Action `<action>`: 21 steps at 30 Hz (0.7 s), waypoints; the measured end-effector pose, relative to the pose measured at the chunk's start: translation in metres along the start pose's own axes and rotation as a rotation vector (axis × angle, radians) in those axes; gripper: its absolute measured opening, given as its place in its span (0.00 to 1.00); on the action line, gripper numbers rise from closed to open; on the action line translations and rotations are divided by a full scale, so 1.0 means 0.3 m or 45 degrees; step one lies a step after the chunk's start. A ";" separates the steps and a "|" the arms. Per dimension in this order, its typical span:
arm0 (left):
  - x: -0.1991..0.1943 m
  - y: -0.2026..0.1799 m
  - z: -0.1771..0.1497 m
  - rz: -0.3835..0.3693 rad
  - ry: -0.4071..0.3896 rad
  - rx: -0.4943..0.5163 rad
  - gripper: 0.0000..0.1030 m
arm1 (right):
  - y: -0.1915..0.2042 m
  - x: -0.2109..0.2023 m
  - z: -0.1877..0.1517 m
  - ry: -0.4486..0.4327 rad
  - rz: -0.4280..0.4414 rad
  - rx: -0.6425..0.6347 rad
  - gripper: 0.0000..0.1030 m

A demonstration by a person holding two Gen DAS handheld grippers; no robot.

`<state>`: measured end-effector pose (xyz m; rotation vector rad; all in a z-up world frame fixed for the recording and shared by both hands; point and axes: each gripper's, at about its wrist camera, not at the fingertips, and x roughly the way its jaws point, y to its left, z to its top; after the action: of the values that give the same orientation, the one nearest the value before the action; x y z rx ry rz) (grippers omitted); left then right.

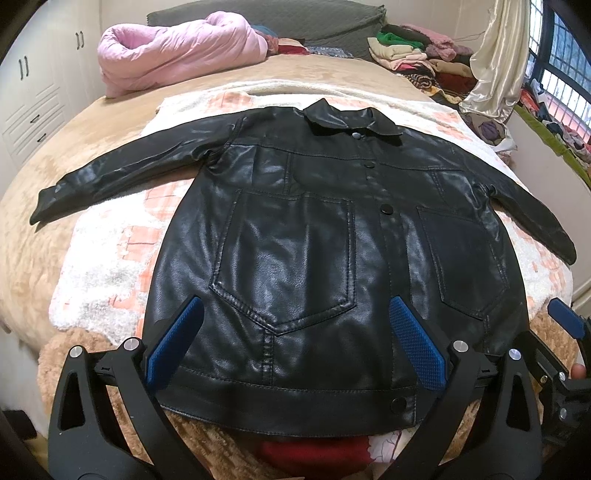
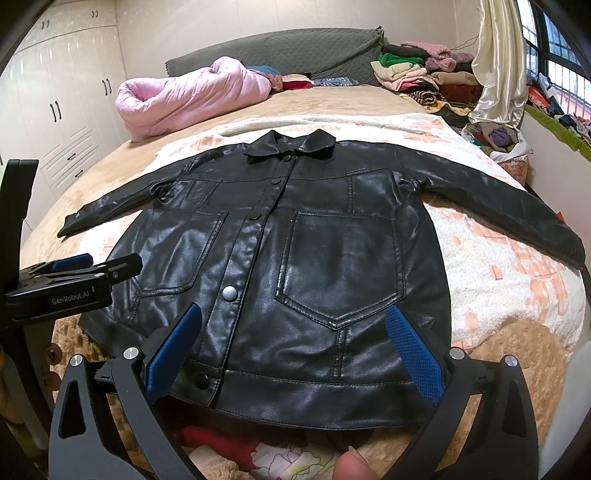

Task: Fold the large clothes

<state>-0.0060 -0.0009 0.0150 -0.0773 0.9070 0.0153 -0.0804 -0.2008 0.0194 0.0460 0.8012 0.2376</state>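
Left wrist view: black leather jacket (image 1: 314, 236) lies flat, front up, buttoned, on a white-and-peach fleece blanket (image 1: 110, 258) spread over the tan bed (image 1: 74, 155). Collar points to the headboard, hem sits nearest the camera. Both sleeves are stretched out sideways, L one onto the tan cover, R one along the blanket edge. Left gripper (image 1: 295, 336) hovers over the hem area w/ jaws spread wide, nothing between the blue pads (image 1: 173, 339); the big lower pocket shows in the gap. Right gripper (image 1: 565, 325) pokes in at the right edge; only one blue pad tip is visible there, so can't tell its opening from this view. Pink quilt (image 1: 177, 59) is bundled near the grey headboard (image 1: 266, 18). Pile of folded clothes (image 1: 417, 59) sits at the far R corner by a cream curtain (image 1: 495, 62). Red cloth (image 1: 314, 454) peeks out under the hem.

Right wrist view: same jacket (image 2: 314, 251), seen from its other half, snap placket left of centre. Right gripper (image 2: 295, 332) has its jaws wide apart, holding nothing, pads over the hem w/ the pocket between them. Left gripper (image 2: 85, 267) appears side-on at the left edge, above the jacket's corner. White wardrobe (image 2: 59, 110) stands along the L wall. An open bag (image 2: 498, 140) beside the bed holds mixed clothes, purple and dark pieces on top.
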 end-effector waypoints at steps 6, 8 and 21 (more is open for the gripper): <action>0.005 0.002 -0.004 0.000 0.000 0.003 0.91 | -0.002 0.000 -0.001 0.000 0.000 -0.001 0.96; 0.005 0.002 -0.004 -0.002 0.002 0.004 0.91 | -0.002 0.001 0.000 0.001 -0.002 -0.001 0.96; 0.030 -0.007 0.004 -0.001 0.001 0.025 0.91 | -0.009 0.007 0.003 0.005 -0.004 0.006 0.96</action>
<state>0.0005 -0.0031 0.0088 -0.0598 0.9075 0.0057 -0.0780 -0.2029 0.0182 0.0485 0.8057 0.2327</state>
